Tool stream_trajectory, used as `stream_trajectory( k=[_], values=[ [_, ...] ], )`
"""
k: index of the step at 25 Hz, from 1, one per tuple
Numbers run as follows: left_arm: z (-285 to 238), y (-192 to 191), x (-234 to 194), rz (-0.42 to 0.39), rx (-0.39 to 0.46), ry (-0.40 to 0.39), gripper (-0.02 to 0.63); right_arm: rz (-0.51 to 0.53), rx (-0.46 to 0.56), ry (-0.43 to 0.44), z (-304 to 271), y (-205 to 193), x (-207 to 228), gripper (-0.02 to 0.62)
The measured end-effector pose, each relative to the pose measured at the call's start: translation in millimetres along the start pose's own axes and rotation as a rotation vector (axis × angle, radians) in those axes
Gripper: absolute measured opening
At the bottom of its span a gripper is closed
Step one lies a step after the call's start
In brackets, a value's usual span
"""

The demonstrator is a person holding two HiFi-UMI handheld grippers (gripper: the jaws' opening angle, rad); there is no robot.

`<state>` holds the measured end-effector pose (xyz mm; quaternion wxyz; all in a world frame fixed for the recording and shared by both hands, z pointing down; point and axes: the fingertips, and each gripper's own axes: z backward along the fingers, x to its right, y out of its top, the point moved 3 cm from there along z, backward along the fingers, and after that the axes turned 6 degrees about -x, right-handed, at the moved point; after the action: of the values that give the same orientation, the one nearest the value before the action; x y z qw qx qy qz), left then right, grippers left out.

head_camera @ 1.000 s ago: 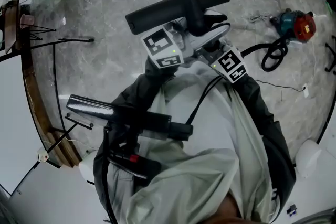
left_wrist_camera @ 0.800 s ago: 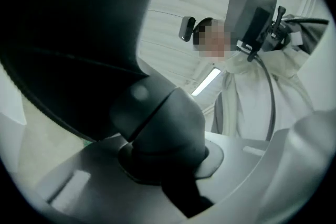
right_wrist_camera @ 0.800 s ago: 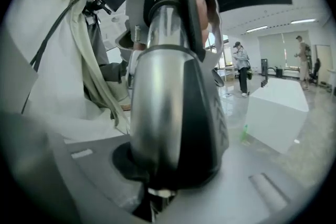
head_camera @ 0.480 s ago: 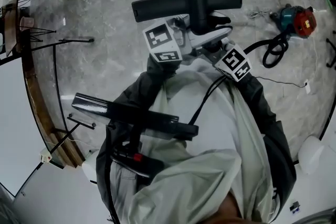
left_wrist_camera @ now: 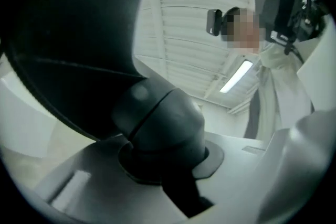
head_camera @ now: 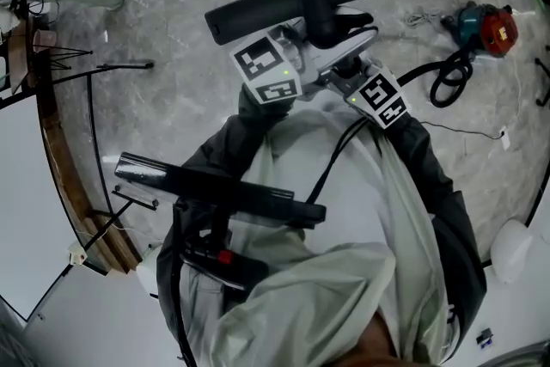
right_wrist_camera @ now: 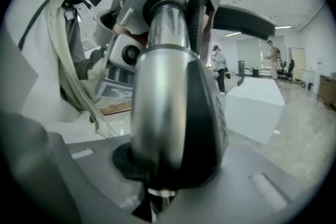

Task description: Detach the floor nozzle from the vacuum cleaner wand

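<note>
The black floor nozzle (head_camera: 292,0) is held up off the marble floor, tilted with its left end lower. Its dark swivel neck (left_wrist_camera: 157,134) sits between the jaws of my left gripper (left_wrist_camera: 163,186), which is shut on it. The silver wand tube (right_wrist_camera: 163,113) with its black collar fills the right gripper view, and my right gripper (right_wrist_camera: 168,181) is shut on it. In the head view my left gripper (head_camera: 309,43) and right gripper (head_camera: 348,73) sit close together just below the nozzle, marker cubes facing up.
A red and teal power tool (head_camera: 485,32) with a black cord lies on the floor at the right. Thin black stands (head_camera: 94,69) and wooden boards (head_camera: 51,150) line the left side. A black device (head_camera: 223,193) hangs at the person's waist.
The nozzle head rocked from tilted to level and back to tilted. Both grippers kept their hold and shifted only slightly.
</note>
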<state>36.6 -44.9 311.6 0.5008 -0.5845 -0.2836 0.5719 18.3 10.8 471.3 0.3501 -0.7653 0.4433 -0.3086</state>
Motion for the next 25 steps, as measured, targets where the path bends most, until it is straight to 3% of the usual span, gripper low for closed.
stream_trajectory(
  k=[5, 7, 8, 15, 21, 23, 25],
  values=[
    [1, 0, 51, -0.117, 0.018, -0.431, 0.077, 0.119, 0.012, 0.256, 19, -1, -24, 0.087],
    [5, -2, 63, -0.109, 0.012, -0.523, 0.077, 0.118, 0.004, 0.303, 23, 0, -34, 0.087],
    [5, -2, 62, -0.093, 0.017, -0.519, 0.077, 0.108, 0.001, 0.303, 24, -1, -35, 0.087],
    [-15, -7, 15, 0.024, 0.014, -0.179, 0.074, -0.034, 0.010, 0.035, 14, -14, -3, 0.084],
    [-12, -9, -29, 0.091, -0.010, 0.254, 0.074, -0.083, -0.032, -0.162, 2, -11, 22, 0.084],
    [-6, -8, -35, 0.083, -0.002, 0.309, 0.074, -0.071, -0.033, -0.165, -3, -8, 23, 0.084],
    [0, -4, -32, 0.063, -0.002, 0.296, 0.074, -0.047, -0.027, -0.133, -7, -4, 19, 0.084]
  ],
)
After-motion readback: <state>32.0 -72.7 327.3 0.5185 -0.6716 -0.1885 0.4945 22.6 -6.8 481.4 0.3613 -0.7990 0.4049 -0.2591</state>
